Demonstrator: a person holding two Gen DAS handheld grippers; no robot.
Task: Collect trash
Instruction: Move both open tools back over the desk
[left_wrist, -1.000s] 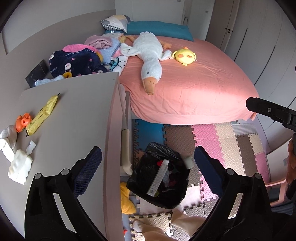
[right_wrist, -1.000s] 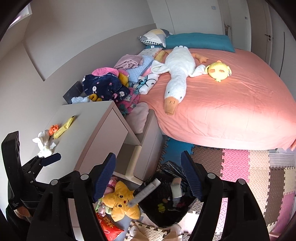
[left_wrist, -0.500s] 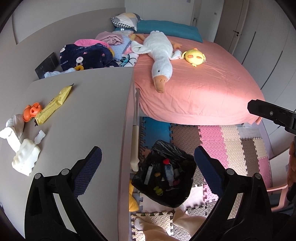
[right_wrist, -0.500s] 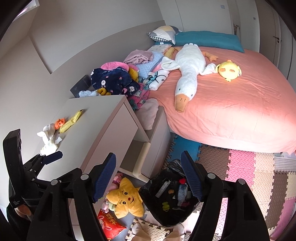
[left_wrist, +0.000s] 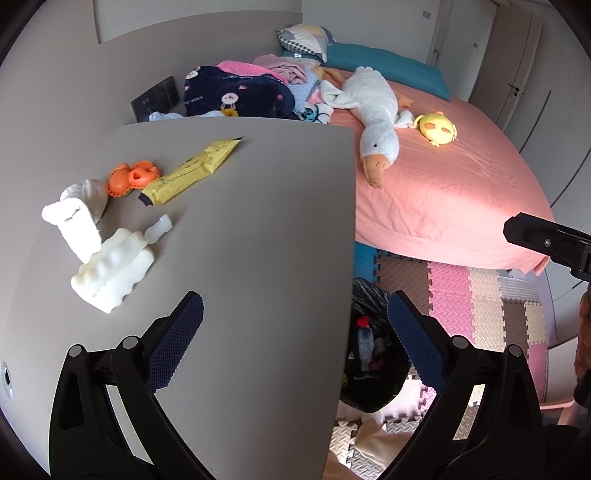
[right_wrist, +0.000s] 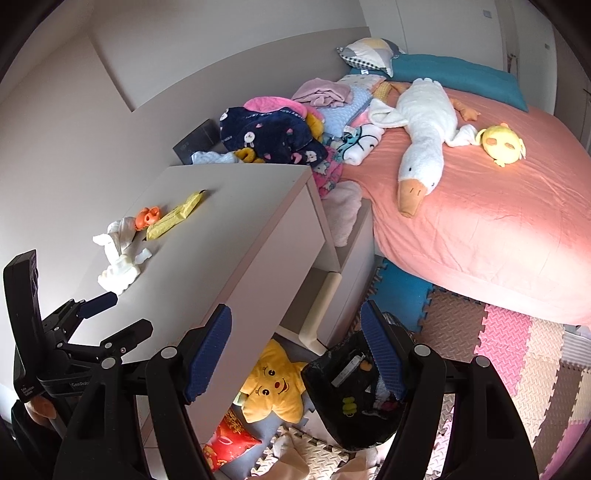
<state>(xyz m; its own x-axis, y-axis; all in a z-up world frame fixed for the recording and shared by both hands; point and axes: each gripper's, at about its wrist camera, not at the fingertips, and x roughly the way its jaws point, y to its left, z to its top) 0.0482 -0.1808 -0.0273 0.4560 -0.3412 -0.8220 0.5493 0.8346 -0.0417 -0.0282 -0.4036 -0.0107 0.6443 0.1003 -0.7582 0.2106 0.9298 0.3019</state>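
Note:
Trash lies at the left of the grey cabinet top (left_wrist: 258, 229): a yellow wrapper (left_wrist: 192, 171), an orange plastic piece (left_wrist: 133, 177), white foam blocks (left_wrist: 112, 267) and a white crumpled wad (left_wrist: 86, 192). The same pile shows in the right wrist view (right_wrist: 122, 258). A black trash bag (left_wrist: 373, 354) with several items inside stands on the floor by the cabinet, also seen in the right wrist view (right_wrist: 354, 391). My left gripper (left_wrist: 293, 347) is open and empty over the cabinet's right edge. My right gripper (right_wrist: 295, 350) is open and empty above the bag.
A pink bed (left_wrist: 443, 184) holds a white goose plush (left_wrist: 373, 110), a yellow chick plush (left_wrist: 437, 127) and piled clothes (left_wrist: 236, 94). A yellow star plush (right_wrist: 275, 387) and red packet (right_wrist: 229, 435) lie on the foam floor mats (right_wrist: 517, 354).
Both grippers have moved left, away from the bag and toward the cabinet top. The trash pile now looms larger in the left wrist view. Both stay open.

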